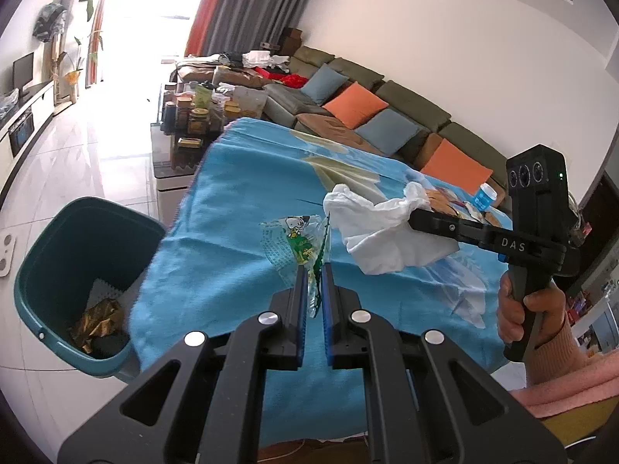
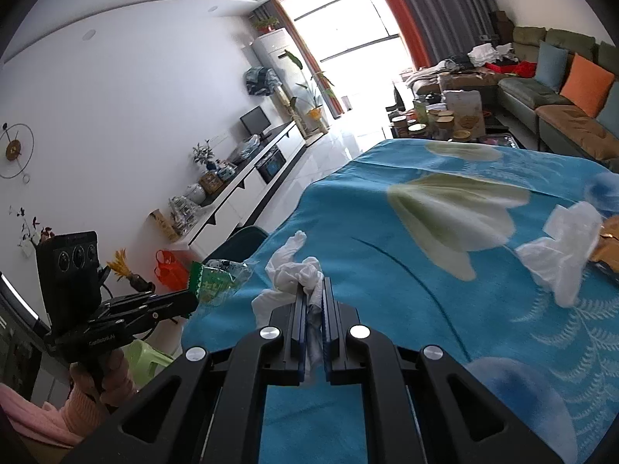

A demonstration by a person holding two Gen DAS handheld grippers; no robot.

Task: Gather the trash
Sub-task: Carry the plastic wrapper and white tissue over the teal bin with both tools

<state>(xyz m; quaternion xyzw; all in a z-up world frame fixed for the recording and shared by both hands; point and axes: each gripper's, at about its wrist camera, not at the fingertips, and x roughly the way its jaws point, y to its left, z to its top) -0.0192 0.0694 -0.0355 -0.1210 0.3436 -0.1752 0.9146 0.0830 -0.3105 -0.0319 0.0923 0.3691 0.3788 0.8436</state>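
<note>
Nearest in the left wrist view, the left gripper (image 1: 314,270) is clamped tight on a clear snack wrapper (image 1: 300,245) with green print, pinched by its lower edge so most of it sticks up loose above the fingertips. Same deal on the other side: the right gripper (image 2: 314,288) has its jaws closed on a crumpled white tissue (image 2: 294,274), with a good bit of it flopping out to the left. Both pieces hang above the blue blanket (image 1: 240,201) that covers the table.

Down to the left, on the floor just beside the table edge, sits the teal bin (image 1: 35,282), already holding a gold wrapper and something dark, hard to say what. Farther across the blanket on the right, another tissue (image 2: 557,247) lies touching a brown packet, with a small blue cup near them, so there's more to collect.

What could go wrong: the wrapper is slick and thin, and a quick swing could let it slide out short of the bin. Both grippers head for one opening, so they might bump. The tissue could also drape over the rim instead of falling in.
</note>
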